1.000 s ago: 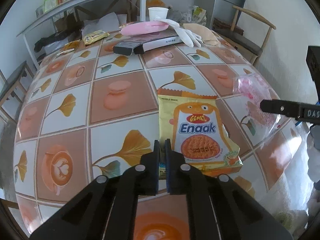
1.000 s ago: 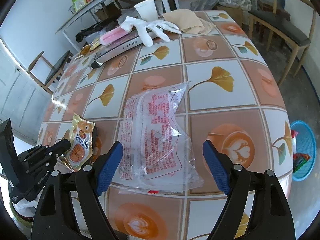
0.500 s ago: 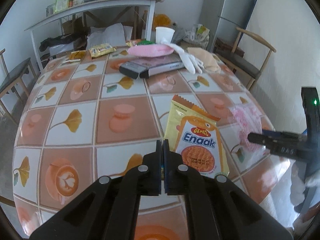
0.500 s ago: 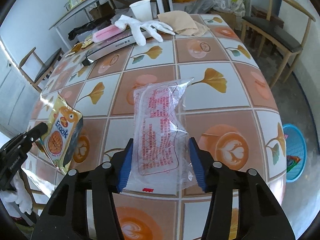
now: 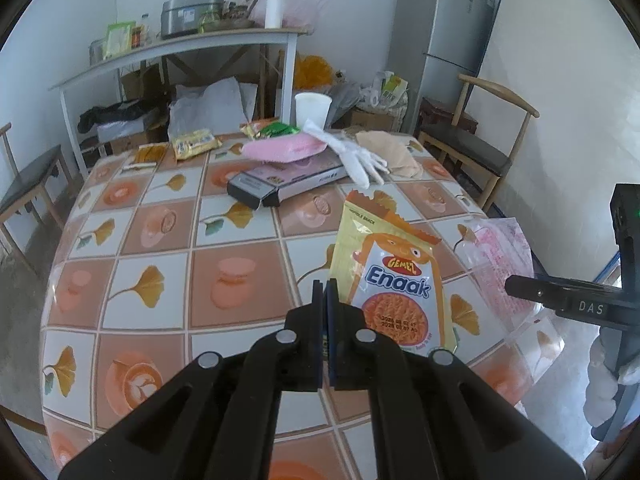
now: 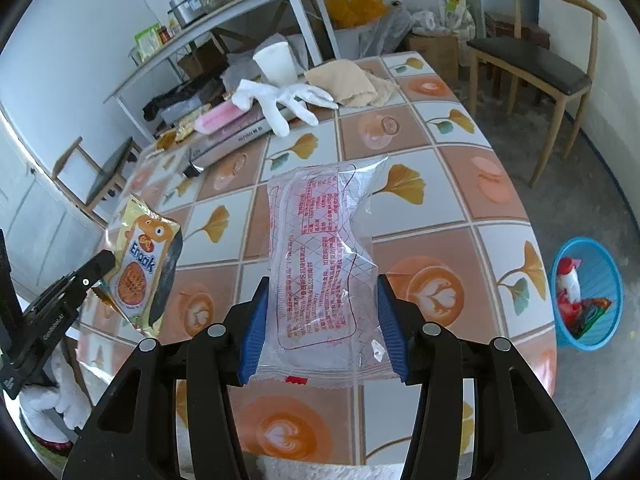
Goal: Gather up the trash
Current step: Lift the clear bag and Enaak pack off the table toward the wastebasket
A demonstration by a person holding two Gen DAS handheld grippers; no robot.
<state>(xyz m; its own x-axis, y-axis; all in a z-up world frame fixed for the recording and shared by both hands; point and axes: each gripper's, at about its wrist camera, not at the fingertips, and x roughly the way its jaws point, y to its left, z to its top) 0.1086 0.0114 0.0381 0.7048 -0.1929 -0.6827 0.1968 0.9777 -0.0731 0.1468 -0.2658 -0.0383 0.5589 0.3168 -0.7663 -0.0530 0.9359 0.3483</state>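
My left gripper point(image 5: 325, 292) is shut on the lower left corner of a yellow Enaak snack wrapper point(image 5: 394, 276), which hangs lifted off the tiled table point(image 5: 168, 280). The same wrapper point(image 6: 140, 268) shows at the left of the right wrist view, pinched by the left gripper point(image 6: 105, 266). My right gripper point(image 6: 320, 320) is shut on a clear plastic wrapper with red print point(image 6: 320, 256), its blue pads point(image 6: 254, 320) pressing both sides, the wrapper raised above the table point(image 6: 500, 184). That clear wrapper point(image 5: 500, 260) also appears at the right of the left wrist view.
A blue waste basket point(image 6: 586, 298) holding trash stands on the floor right of the table. At the table's far end lie a flat box point(image 5: 288, 182), a pink pouch point(image 5: 280, 148), white gloves point(image 5: 356, 158), a paper cup point(image 5: 313, 109) and small wrappers point(image 5: 196, 142). Chairs point(image 6: 532, 56) stand around.
The right gripper's jaws closed on the clear wrapper and lifted it. The left gripper rose with the Enaak wrapper, which came off the table and now hangs upright.
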